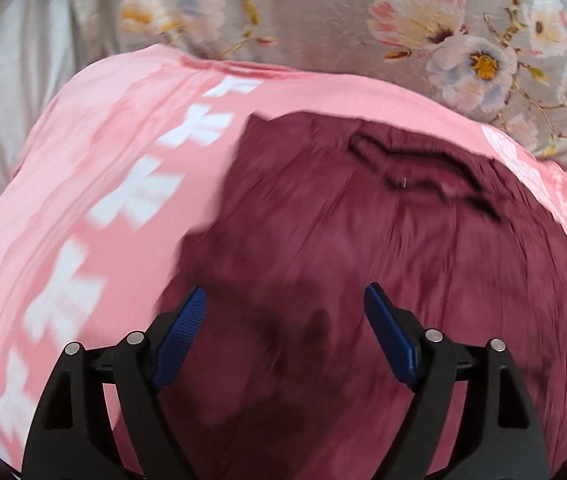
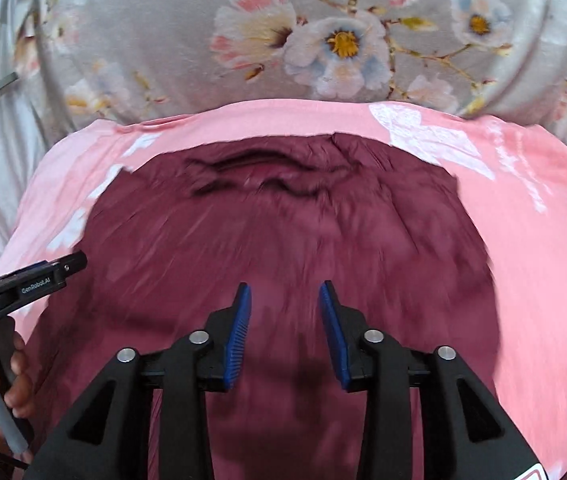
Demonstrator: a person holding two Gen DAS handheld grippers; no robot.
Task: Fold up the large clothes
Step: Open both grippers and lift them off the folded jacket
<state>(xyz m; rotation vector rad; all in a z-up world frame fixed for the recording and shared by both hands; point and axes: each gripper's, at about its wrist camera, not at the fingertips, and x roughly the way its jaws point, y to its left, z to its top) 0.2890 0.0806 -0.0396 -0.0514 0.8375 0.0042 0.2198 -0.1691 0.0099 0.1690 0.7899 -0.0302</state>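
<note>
Underneath, a grey floral bedsheet [image 2: 323,40] is seen, soft and creased, with a pink cloth [image 1: 83,184] bearing white printed characters spread over it. The maroon garment [image 2: 283,232] is laid flat on the pink cloth, wrinkled, its dark-edged neckline at the far side. Left tongs [image 1: 285,312] are held released above it; right tongs [image 2: 284,308] likewise parted, nothing gripped. Blue ribbed pads [image 2: 239,336] are noted.

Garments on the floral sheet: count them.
2. The maroon garment lies spread on top of the pink garment, which rests directly on the sheet. Others may be hidden underneath.
</note>
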